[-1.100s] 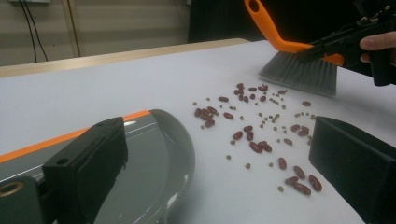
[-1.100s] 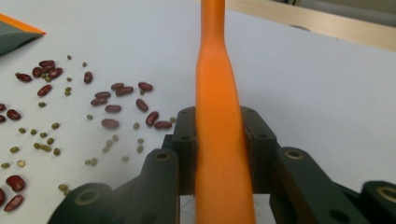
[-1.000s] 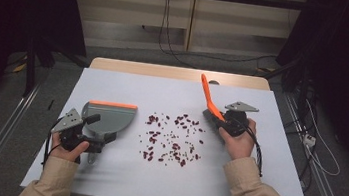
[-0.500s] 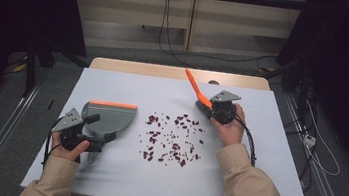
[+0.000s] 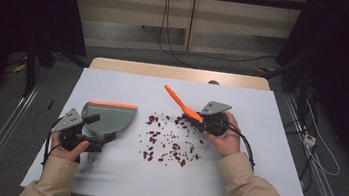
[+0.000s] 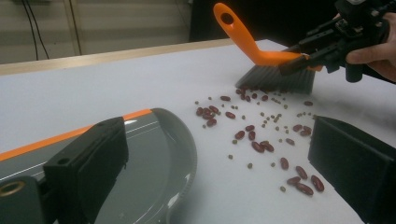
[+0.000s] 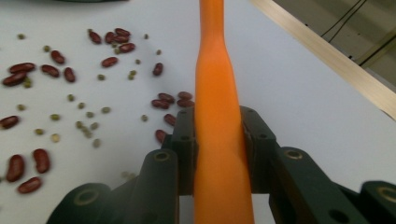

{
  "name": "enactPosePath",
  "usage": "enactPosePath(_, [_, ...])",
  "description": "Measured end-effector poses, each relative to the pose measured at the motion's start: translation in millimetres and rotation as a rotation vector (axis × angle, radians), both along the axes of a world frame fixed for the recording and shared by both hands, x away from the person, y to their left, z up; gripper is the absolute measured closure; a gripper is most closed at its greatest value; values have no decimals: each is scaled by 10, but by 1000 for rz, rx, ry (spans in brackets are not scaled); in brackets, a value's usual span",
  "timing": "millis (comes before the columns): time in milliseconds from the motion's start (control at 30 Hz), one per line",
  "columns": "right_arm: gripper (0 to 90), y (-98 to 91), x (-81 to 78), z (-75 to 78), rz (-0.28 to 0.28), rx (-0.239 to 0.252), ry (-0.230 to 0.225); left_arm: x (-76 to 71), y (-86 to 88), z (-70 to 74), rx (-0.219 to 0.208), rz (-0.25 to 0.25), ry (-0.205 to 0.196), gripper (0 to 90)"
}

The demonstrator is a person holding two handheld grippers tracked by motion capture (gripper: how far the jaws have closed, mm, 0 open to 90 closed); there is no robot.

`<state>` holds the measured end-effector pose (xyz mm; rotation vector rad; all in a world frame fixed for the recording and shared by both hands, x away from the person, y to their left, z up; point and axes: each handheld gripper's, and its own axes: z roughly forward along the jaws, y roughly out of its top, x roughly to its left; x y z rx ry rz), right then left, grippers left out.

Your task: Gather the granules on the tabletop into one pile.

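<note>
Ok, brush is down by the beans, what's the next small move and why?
Probably sweep the brush toward the dustpan. Its bristles sit at the far edge of the beans, the right gripper is clamped on the handle, and the left gripper holds the dustpan beside the scatter.

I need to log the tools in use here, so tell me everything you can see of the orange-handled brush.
The small hand brush with a smooth orange plastic handle has a hole near the handle's tip and dark grey bristles. The right tongs are shut on its handle. It is tilted, handle rising up and away, bristles down on the white table at the far edge of the scattered red and green beans.
</note>
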<state>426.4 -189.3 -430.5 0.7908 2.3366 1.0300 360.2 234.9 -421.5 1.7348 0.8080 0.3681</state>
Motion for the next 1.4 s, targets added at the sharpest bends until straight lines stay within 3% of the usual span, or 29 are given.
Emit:
enactPosePath(433, [712, 46, -263, 17, 83, -5, 0, -3, -6, 1, 4, -1, -4, 47])
enactPosePath(900, [712, 28, -410, 69, 109, 38, 7, -11, -13, 11, 2, 1, -4, 47])
enactPosePath(1033, [712, -18, -302, 166, 91, 82, -19, -11, -17, 13, 2, -5, -5, 47])
enactPosePath(1167, [712, -36, -84, 215, 63, 113, -38, -7, -19, 10, -2, -6, -3, 47])
enactPosePath(1400, [712, 64, 297, 84, 25, 123, -51, -5, -11, 9, -2, -4, 1, 47])
